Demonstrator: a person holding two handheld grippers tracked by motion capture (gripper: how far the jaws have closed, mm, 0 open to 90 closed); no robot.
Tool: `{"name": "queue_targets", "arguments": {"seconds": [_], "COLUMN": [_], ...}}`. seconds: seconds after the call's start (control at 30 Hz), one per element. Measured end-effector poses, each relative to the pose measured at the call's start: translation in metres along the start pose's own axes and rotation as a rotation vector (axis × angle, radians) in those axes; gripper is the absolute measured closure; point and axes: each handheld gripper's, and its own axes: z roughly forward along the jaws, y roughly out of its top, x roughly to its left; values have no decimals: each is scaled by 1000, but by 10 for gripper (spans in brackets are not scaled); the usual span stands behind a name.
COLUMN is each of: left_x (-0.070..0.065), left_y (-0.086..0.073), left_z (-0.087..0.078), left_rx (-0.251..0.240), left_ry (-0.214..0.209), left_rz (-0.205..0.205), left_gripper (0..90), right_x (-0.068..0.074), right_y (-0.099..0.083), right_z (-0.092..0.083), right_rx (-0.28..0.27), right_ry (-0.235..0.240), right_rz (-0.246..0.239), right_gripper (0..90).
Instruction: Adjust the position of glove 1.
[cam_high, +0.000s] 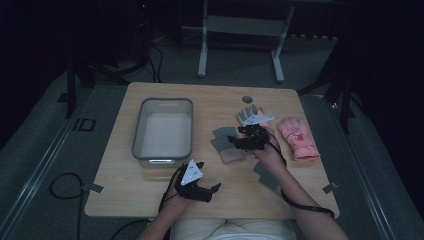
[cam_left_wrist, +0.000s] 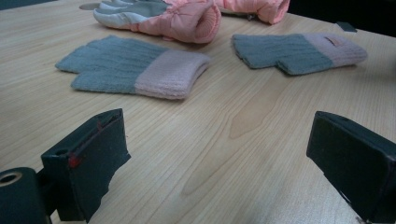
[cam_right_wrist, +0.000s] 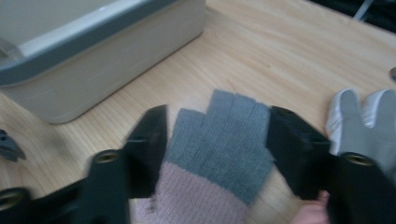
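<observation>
Glove: a grey knit glove (cam_right_wrist: 219, 135) with a pink cuff lies flat on the tabletop (cam_high: 210, 187), near the middle, just right of the bin (cam_high: 142, 120).
Glove and right tongs: the right tongs (cam_right_wrist: 217, 140) are right over this glove. One jaw is on each side of the grey finger part. The jaws are partly spread and I cannot see them squeeze the glove.
Bin: a grey bin with a pale inside sits left of the glove. Nothing lies in it.
Left tongs: the left tongs (cam_high: 207, 175) are low at the near edge of the tabletop, in front of the bin. The jaws are spread wide, with bare wood between them.
Second grey glove: the other grey glove (cam_left_wrist: 299, 51) with a pink cuff lies closer to the person, under the right arm in the high view.
Pink glove: a puffy pink glove (cam_high: 297, 137) lies far right, well apart from the bin.
Pink and white glove: its twin (cam_left_wrist: 159, 14) lies behind the first grey glove, close to the right tongs.
</observation>
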Motion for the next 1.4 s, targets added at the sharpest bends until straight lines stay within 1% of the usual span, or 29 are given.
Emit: {"name": "queue_targets", "arguments": {"seconds": [0.1,0.13,0.17,0.2,0.23,0.27,0.33,0.37,0.4,0.43,0.47,0.5,0.53,0.57,0.63,0.67,0.7,0.77,0.83,0.9,1.07,1.17,1.23,1.27,1.33,1.4], "left_x": [0,0,-1,-1,-2,-2,-3,-3,-3,-3,-3,-3,-3,-3,-3,-3,-3,-3,-3,-3,-4,-3,-3,-3,-3,-4], "left_y": [0,0,0,0,0,0,0,0,0,0,0,0,0,0,0,0,0,0,0,0,0,0,0,0,0,0], "left_z": [0,0,0,0,1,1,1,1,1,1,1,1,1,1,1,1,1,1,1,1,1,1,1,1,1,1], "left_rx": [3,4,3,3,7,7,6,7,10,11,11,10,10,10,9,9,8,7,6,6,11,8,8,8,9,11], "left_ry": [-1,0,-1,-1,3,5,6,6,7,5,5,5,5,4,5,5,7,8,8,10,12,13,13,13,12,12], "left_rz": [0,5,9,9,20,24,28,28,28,28,29,28,28,28,29,29,29,29,28,29,29,28,29,30,31,32], "left_gripper": [45,45,45,45,45,45,45,45,46,46,46,45,46,46,46,46,45,45,45,45,45,45,46,45,45,46], "right_x": [-1,-2,-2,-2,-1,-3,-5,-7,-8,-10,-11,-11,-12,-13,-14,-14,-13,-11,-8,-7,-2,-3,-2,0,6,13], "right_y": [-3,-3,-4,-4,-5,-7,-10,-11,-12,-13,-14,-15,-16,-17,-20,-22,-23,-23,-22,-22,-22,-22,-19,-18,-14,-10], "right_z": [10,13,16,16,19,27,34,38,41,44,47,51,55,59,66,69,71,71,72,73,74,72,67,62,50,35], "right_rx": [25,35,46,46,58,84,116,122,130,141,152,169,187,195,228,238,235,243,251,253,234,229,230,229,196,168], "right_ry": [2,6,-4,-4,-13,0,-2,4,15,29,34,27,31,29,1,-5,-13,-28,-45,-55,-84,-74,-66,-64,-64,-70], "right_rz": [14,12,7,7,2,17,17,29,55,66,67,64,67,67,38,40,30,7,3,18,39,70,87,87,80,89], "right_gripper": [479,484,522,522,542,596,620,633,636,636,637,645,652,652,640,638,637,642,659,691,797,845,851,852,854,854]}}
